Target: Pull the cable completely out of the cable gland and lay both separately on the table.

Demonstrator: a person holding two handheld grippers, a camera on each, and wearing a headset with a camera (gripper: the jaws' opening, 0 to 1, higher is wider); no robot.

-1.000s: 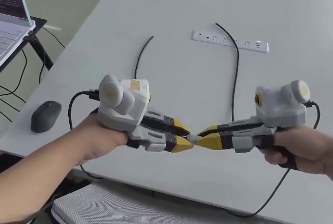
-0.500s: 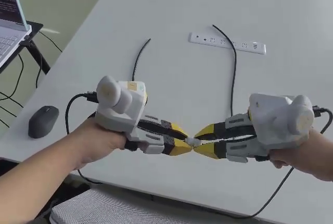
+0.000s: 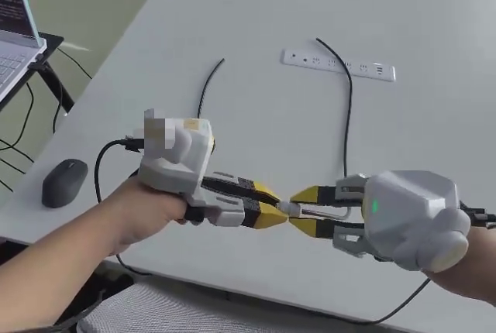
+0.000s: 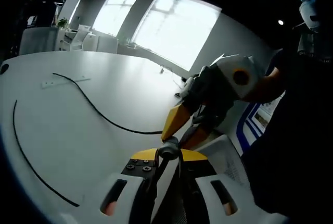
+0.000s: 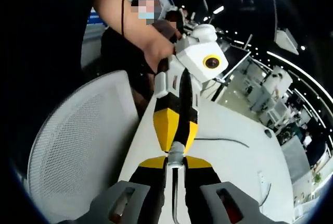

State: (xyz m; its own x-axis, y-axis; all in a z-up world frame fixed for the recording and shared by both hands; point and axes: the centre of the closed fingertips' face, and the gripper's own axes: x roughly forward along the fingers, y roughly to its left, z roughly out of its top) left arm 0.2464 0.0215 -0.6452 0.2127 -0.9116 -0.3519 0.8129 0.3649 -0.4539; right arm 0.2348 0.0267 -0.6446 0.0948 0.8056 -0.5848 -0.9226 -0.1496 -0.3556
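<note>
A small grey cable gland (image 3: 288, 209) hangs above the near edge of the white table (image 3: 256, 132), caught between both grippers, which meet tip to tip. My left gripper (image 3: 273, 214) comes in from the left and is shut on the gland (image 4: 167, 148). My right gripper (image 3: 302, 209) comes in from the right, shut at the gland's other end (image 5: 176, 153). A thin cable (image 5: 174, 193) runs back between its jaws. The right gripper's yellow fingertips (image 4: 174, 121) show in the left gripper view, and the left gripper's fingertips (image 5: 174, 122) in the right gripper view.
A white power strip (image 3: 339, 64) lies at the far middle, with a black cable (image 3: 349, 108) running toward me. Another black cable (image 3: 208, 85) lies to its left. A mouse (image 3: 63, 182) sits at the left edge. A mesh chair (image 3: 155, 306) stands below the near edge.
The right gripper has rolled and dropped lower, its rear housing now turned toward me. The two grippers stay tip to tip on the gland. The left gripper has barely moved.
</note>
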